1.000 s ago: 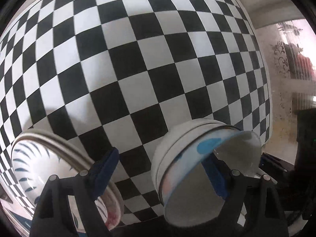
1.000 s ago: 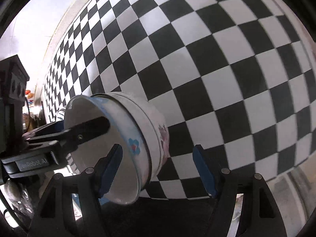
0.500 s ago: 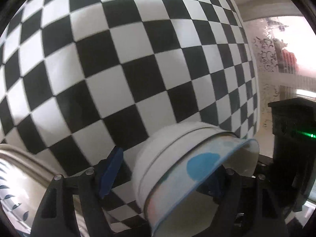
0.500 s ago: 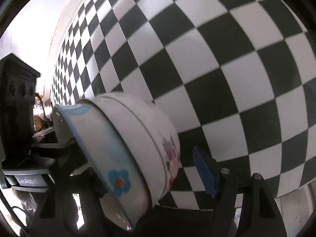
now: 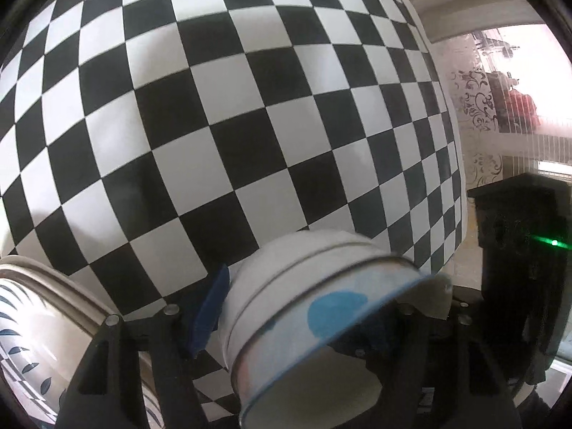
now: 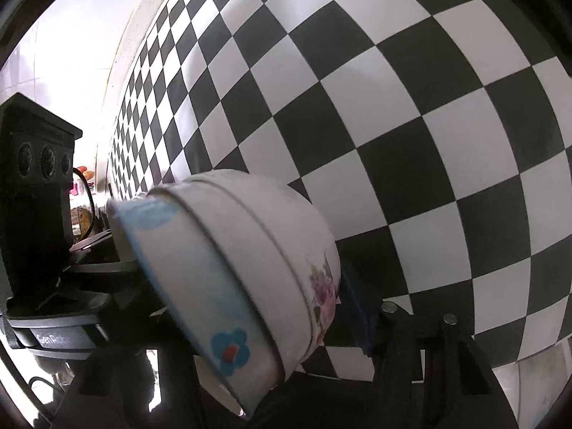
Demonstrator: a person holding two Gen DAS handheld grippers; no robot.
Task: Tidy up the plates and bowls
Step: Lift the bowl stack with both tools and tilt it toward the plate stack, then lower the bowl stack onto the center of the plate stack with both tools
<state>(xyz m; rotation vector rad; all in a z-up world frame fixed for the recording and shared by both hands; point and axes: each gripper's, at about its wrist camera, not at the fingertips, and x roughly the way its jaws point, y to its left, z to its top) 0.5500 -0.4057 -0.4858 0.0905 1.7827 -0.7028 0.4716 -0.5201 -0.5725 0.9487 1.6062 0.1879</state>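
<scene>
Your two grippers both reach for the same bowls [image 5: 321, 307] — two white bowls, one sitting inside the other, tipped on their side above the checkered cloth [image 5: 214, 125]. The inner bowl has a blue rim and a blue flower with a red middle; the outer one has pink and purple flowers. Your left gripper [image 5: 293, 307] has the bowls between its fingers, and the jaws are closing. Its blue left pad [image 5: 209, 312] sits right beside the outer bowl's wall, but you cannot tell if it presses yet. The other finger goes inside the inner bowl and is mostly hidden. Your right gripper [image 6: 250, 307] is closing too, with the bowls between its jaws. Its blue right pad [image 6: 357, 316] is just beside the flowered bowl, and its left finger is hidden behind the rim — you cannot tell if it pinches. A plate [image 5: 43, 339] with dark leaf marks lies on the cloth at the left, near your left gripper.
</scene>
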